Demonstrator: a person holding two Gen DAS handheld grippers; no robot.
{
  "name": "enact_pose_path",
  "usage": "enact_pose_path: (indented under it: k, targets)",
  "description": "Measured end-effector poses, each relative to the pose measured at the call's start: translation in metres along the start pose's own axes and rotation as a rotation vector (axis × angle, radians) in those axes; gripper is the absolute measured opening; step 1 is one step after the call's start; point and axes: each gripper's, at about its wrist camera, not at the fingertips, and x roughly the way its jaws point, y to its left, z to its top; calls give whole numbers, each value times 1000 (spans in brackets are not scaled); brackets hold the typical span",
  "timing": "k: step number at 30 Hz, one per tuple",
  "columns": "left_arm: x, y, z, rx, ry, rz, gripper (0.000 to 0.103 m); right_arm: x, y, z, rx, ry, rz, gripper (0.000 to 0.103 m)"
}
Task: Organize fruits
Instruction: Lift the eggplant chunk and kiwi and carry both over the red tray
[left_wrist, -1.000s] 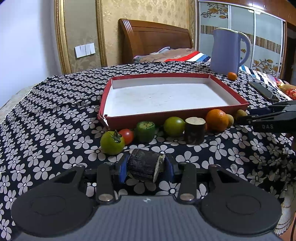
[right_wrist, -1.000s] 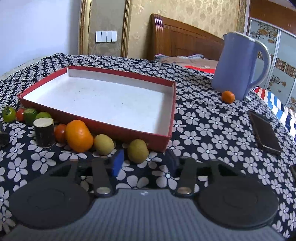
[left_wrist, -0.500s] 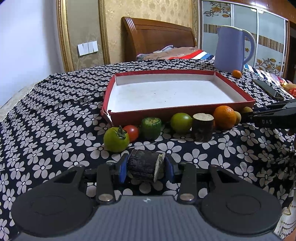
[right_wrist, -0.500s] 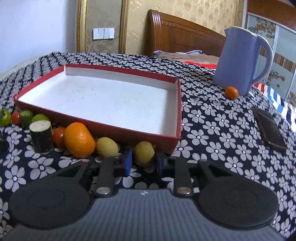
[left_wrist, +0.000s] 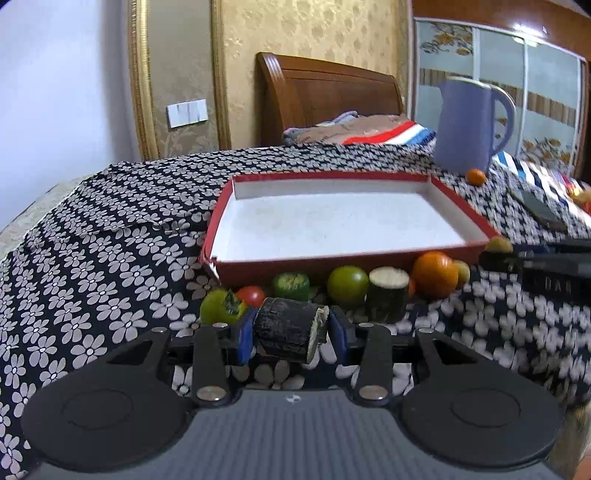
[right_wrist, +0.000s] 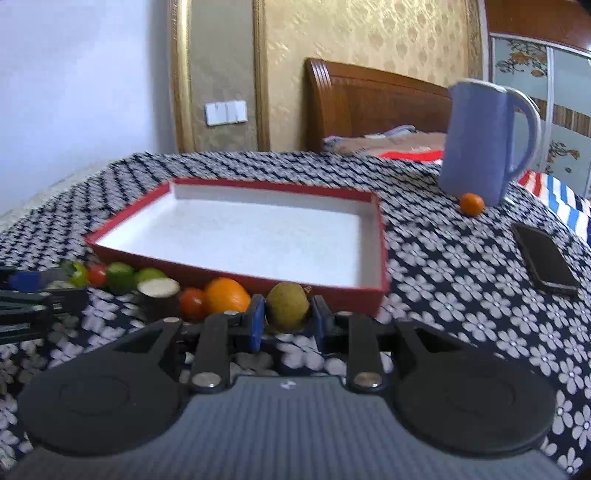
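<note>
My left gripper (left_wrist: 291, 334) is shut on a dark sugarcane piece (left_wrist: 290, 330), held above the cloth in front of the red tray (left_wrist: 369, 263). My right gripper (right_wrist: 288, 319) is shut on a yellow-green kiwi (right_wrist: 287, 306), lifted near the tray's front right corner (right_wrist: 380, 291). On the cloth along the tray's front lie a green tomato (left_wrist: 219, 307), a red tomato (left_wrist: 251, 295), a cut green fruit (left_wrist: 291, 285), a green round fruit (left_wrist: 348, 281), a second sugarcane piece (left_wrist: 388, 293) and an orange (left_wrist: 434, 273). The tray is empty.
A blue jug (right_wrist: 484, 142) stands at the back right with a small orange (right_wrist: 471, 204) beside it. A black phone (right_wrist: 545, 260) lies right of the tray. A flowered cloth (left_wrist: 110, 258) covers the table. A wooden headboard stands behind.
My right gripper closed on the kiwi and lifted it. My left gripper rose and came nearer the tray, still holding the sugarcane piece.
</note>
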Motion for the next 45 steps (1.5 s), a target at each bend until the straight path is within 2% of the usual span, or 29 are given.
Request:
enact_pose_path:
  k: [5, 15, 18, 32, 45]
  targets:
    - [3, -3, 21, -37, -29, 29, 40, 0, 14, 16, -7, -40, 20, 25]
    - [16, -14, 64, -42, -77, 69, 40, 7, 13, 53, 9, -102, -17, 26]
    - [19, -20, 68, -28, -89, 79, 40, 9, 13, 53, 16, -97, -12, 26]
    - [42, -24, 70, -29, -48, 73, 40, 24, 9, 57, 9, -76, -22, 26]
    - [62, -24, 89, -13, -17, 75, 40, 46, 2, 69, 8, -44, -26, 26]
